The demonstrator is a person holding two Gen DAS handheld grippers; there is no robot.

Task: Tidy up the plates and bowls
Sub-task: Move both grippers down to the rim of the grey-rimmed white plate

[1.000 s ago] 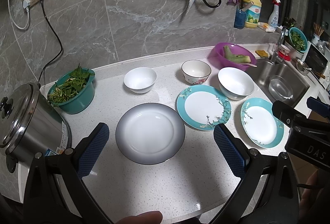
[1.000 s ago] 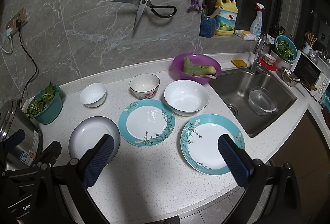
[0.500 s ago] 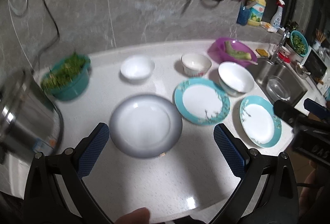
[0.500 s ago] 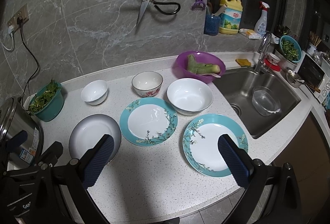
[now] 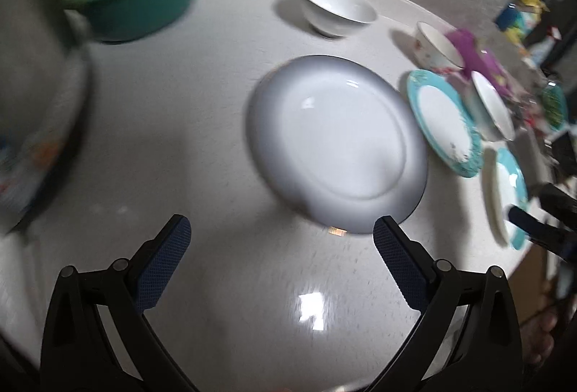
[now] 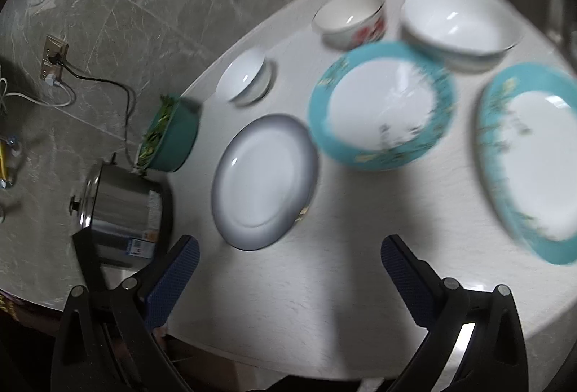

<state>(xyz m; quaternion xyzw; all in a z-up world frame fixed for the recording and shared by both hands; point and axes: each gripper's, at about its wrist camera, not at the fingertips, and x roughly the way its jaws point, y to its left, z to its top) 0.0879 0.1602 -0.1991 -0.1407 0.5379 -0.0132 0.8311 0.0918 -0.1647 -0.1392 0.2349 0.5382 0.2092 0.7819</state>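
Stacking is not yet starting: plates (image 5: 337, 143) and bowls (image 5: 337, 8) are lying separately on the bench (image 5: 216, 283); both grippers, left gripper (image 5: 281, 237) and right gripper (image 6: 288, 255), are gaping empty.

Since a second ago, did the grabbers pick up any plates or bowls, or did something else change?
Nothing was picked up. Both grabbers dropped closer to the counter: the left gripper now sits just short of the grey plate, and the right gripper tilted and swung left toward that plate. Both are open and empty. The plates and bowls seem to sit where they did.

White speckled countertop (image 5: 202, 125) under plates (image 5: 335, 143), bowls (image 5: 337, 8), steel pot (image 6: 122, 211).
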